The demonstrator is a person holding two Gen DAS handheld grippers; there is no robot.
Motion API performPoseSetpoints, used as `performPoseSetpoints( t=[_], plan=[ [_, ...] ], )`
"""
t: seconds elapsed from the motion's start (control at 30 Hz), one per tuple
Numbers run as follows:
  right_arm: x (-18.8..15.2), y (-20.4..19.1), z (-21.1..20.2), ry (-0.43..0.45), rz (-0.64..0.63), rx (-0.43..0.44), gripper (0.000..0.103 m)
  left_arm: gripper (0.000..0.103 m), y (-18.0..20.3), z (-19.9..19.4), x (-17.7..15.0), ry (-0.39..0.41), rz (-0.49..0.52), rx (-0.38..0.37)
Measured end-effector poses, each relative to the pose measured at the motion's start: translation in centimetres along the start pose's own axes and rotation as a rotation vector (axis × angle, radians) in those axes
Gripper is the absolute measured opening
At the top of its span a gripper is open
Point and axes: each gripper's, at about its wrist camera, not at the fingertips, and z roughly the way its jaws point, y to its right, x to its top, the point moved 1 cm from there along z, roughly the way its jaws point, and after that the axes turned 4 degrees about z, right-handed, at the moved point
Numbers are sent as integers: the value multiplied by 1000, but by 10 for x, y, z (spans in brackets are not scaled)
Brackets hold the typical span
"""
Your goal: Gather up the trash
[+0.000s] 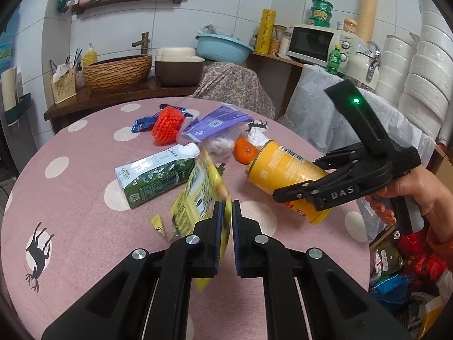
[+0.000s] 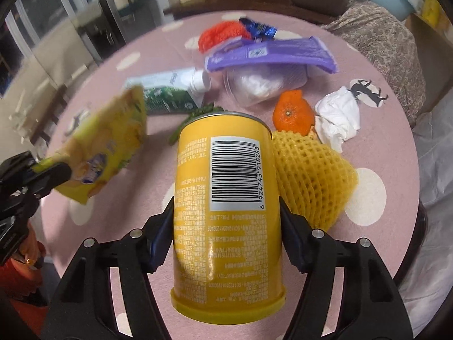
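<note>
Left gripper (image 1: 225,212) clamps the yellow bag (image 1: 198,195); right gripper (image 2: 226,226) grips the can (image 2: 226,212) above the table (image 1: 70,198) centre. Only right wrist shows the yellow net (image 2: 311,178) behind the can.

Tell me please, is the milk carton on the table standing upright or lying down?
Lying down: the milk carton rests on its long side on the pink tablecloth, cap end pointing sideways.

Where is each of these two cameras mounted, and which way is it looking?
Left wrist: on the left tongs, facing across the pink table; they pinch a yellow snack bag; the right tongs and a hand show.
Right wrist: on the right tongs, looking steeply down; they clamp a yellow can.
Shared: can, bag, orange.
</note>
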Motion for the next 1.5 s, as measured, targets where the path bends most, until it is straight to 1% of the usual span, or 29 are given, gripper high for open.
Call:
performPoseSetpoints(
  t=[0.13,0.17,0.23,0.3,0.33,0.37,0.4,0.43,0.5,0.53,0.57,0.67,0.73,0.77,0.83,0.87,0.9,0.93,0.97,1.0,1.07,1.1,1.13,1.2,1.23,1.3,1.37,1.43,1.5],
  plan=[
    [-25,8,-30,106,46,47,66,8,17,-6,11,19,40,-36],
    [-25,14,-33,127,55,51,66,8,21,-5,13,20,56,-35],
    [-40,20,-45,175,79,58,66,8,30,-5,17,23,97,-14],
    [-55,28,-55,214,112,62,66,8,33,-8,20,33,107,-15],
    [-60,31,-58,229,123,58,66,8,34,-10,21,28,107,-23],
    [-65,34,-62,244,133,53,66,9,34,-8,21,6,114,-36],
    [-69,40,-65,255,139,48,66,13,36,-5,18,-32,127,-32],
    [-72,43,-68,266,142,42,66,20,39,-2,14,-54,136,-12],
    [-78,44,-75,281,141,37,66,75,44,2,2,-82,166,37],
    [-81,43,-77,286,137,34,66,79,46,1,-5,-82,173,59],
    [-83,42,-78,289,131,29,66,80,46,-1,-12,-87,174,68],
    [-89,38,-79,290,114,23,66,80,49,-12,-30,-97,203,31],
    [-91,36,-77,287,109,34,66,80,57,-17,-41,-117,291,46],
    [-92,35,-75,286,106,36,66,79,63,-17,-48,-134,359,71],
    [-91,34,-74,285,106,42,66,75,71,-17,-59,-150,484,113],
    [-91,33,-73,285,107,47,66,70,75,-15,-66,-158,557,135],
    [-91,33,-73,284,107,50,66,66,76,-13,-70,-161,615,163],
    [-92,31,-72,285,108,52,66,64,77,-9,-75,-161,668,201],
    [-92,30,-71,286,108,54,66,61,76,-6,-76,-168,692,213],
    [-93,29,-71,285,108,56,66,57,74,-2,-77,-181,698,209],
    [-93,28,-70,284,113,61,66,54,72,3,-77,-202,699,190],
    [-94,29,-70,284,117,64,66,54,73,3,-77,-204,696,167],
    [-94,29,-71,287,123,66,66,54,72,1,-75,-204,674,136],
    [-94,31,-73,289,133,65,66,54,58,3,-59,-213,518,65],
    [-94,32,-74,290,132,60,66,54,44,8,-48,-226,408,47],
    [-92,32,-75,296,137,61,66,54,25,15,-32,-217,273,80],
    [-92,30,-75,299,136,68,66,54,6,24,-18,-201,204,111],
    [-93,24,-74,297,121,71,66,54,-13,42,-12,-239,127,123],
    [-93,19,-72,291,108,76,66,54,-30,60,-11,-274,21,81]
  ],
)
